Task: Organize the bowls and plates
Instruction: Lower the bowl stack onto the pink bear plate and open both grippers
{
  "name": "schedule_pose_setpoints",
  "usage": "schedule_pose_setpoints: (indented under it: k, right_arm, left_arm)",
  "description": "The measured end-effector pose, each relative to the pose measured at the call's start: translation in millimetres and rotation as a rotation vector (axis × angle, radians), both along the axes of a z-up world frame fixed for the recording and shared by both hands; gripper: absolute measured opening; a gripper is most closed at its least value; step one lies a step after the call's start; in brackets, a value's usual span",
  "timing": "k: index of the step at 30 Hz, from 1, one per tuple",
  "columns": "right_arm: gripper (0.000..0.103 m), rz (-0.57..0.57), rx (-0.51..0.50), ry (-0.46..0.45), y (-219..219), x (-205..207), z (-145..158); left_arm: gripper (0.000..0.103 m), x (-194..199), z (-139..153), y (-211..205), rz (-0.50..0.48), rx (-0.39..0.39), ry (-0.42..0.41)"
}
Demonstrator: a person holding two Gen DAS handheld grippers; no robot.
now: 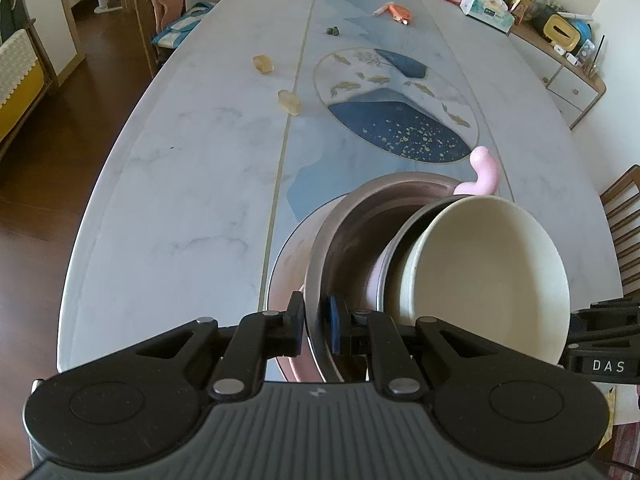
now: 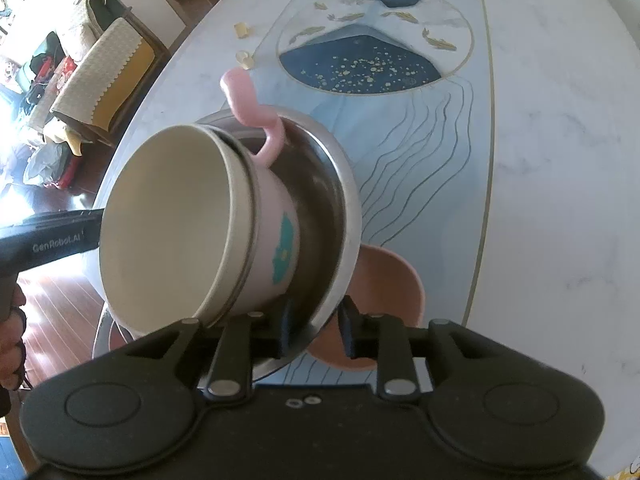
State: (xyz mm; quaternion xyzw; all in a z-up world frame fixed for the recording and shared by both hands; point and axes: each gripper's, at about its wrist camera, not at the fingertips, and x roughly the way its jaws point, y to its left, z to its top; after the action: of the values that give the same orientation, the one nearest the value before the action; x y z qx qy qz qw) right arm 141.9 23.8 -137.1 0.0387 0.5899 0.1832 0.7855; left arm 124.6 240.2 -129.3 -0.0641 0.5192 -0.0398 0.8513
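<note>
Marble-patterned and long, the desk (image 1: 192, 184) carries a stack near its close edge: a steel bowl (image 1: 344, 240) tilted up, with a pink-handled cup (image 2: 256, 216) lying in it and a cream bowl (image 1: 488, 272) nested in the cup's mouth. Under the stack sit a pink bowl (image 2: 392, 276) on the right side and a white plate (image 1: 292, 248) on the left.

The left tool (image 1: 316, 320) is clenched on the steel bowl's rim, one pad outside the wall and one inside. The right tool (image 2: 314, 330) straddles the opposite part of the same rim, but its jaws stand apart: the inner pad is at the wall, while the outer pad shows a gap, so it looks released, and I judge the left hand now carries the tilt.

The stack's axis leans from the right tool's side toward the left, with the open mouths facing the left tool. The cup's handle (image 1: 484, 176) points away from both tools. The next move probably turns on lowering the steel bowl flat, and the cup and cream bowl could slide out toward the left.

Beyond the stack the desk lies open; two small yellowish pieces (image 1: 290, 102) are well apart. The near edge is close, with wood floor (image 1: 36, 216) below.
</note>
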Motion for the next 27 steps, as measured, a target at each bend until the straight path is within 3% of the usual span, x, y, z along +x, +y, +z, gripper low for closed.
schedule_pose_setpoints:
  k: [17, 22, 27]
  right_arm:
    - [0.043, -0.004, 0.008, -0.056, -9, -10, 16]
    - [0.048, 0.007, 0.024, -0.127, -16, -19, 39]
    - [0.062, 0.017, 0.058, -0.218, -25, -31, 63]
  left_arm:
    - [0.025, -7, 8, -1, -0.016, 0.044, -0.033]
    - [0.046, -23, 30, 2, 0.003, 0.057, -0.129]
    - [0.046, -41, 56, -9, -0.033, 0.104, -0.229]
